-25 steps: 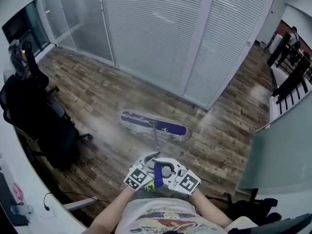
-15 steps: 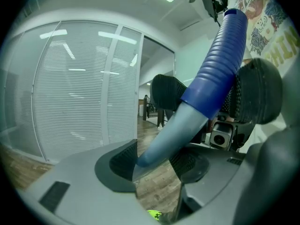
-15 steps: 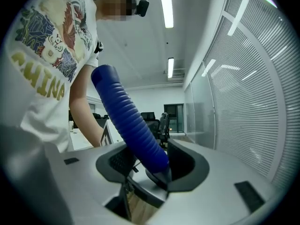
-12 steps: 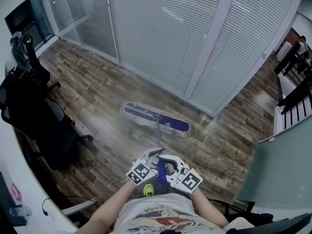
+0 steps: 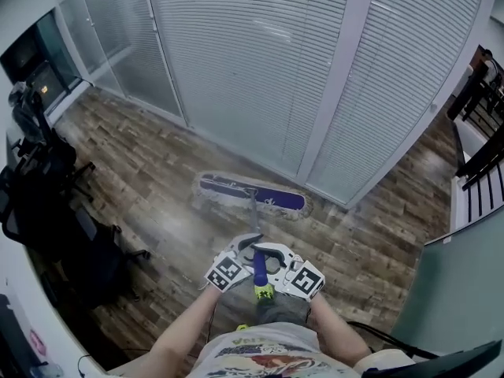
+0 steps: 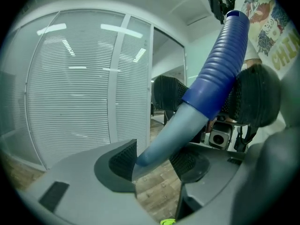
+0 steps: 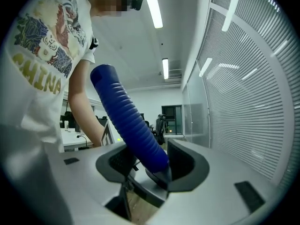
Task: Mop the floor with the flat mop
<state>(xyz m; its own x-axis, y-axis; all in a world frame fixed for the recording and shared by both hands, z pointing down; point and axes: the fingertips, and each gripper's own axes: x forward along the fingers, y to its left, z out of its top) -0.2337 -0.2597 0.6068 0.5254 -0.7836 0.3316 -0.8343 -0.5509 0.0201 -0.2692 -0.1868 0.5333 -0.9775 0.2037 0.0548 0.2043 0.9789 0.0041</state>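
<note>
The left gripper (image 6: 154,162) is clenched on the smooth grey pole (image 6: 171,132) of the flat mop (image 5: 253,211); the pole sits between its dark ridged pads (image 6: 123,159), just below the start of the blue ribbed grip (image 6: 220,74). The right gripper (image 7: 149,162) is clamped round that blue ribbed grip a little higher up. In the head view the two grippers sit side by side in front of the person's torso. The pole slants down and away to the mop head (image 5: 250,195), a long blue flat pad with a pale fringe; it lies flat on the dark wood-plank floor (image 5: 157,172), near the foot of a glass wall with white slatted blinds (image 5: 260,61). A black office chair (image 5: 63,239) stands well apart at the left.
</note>
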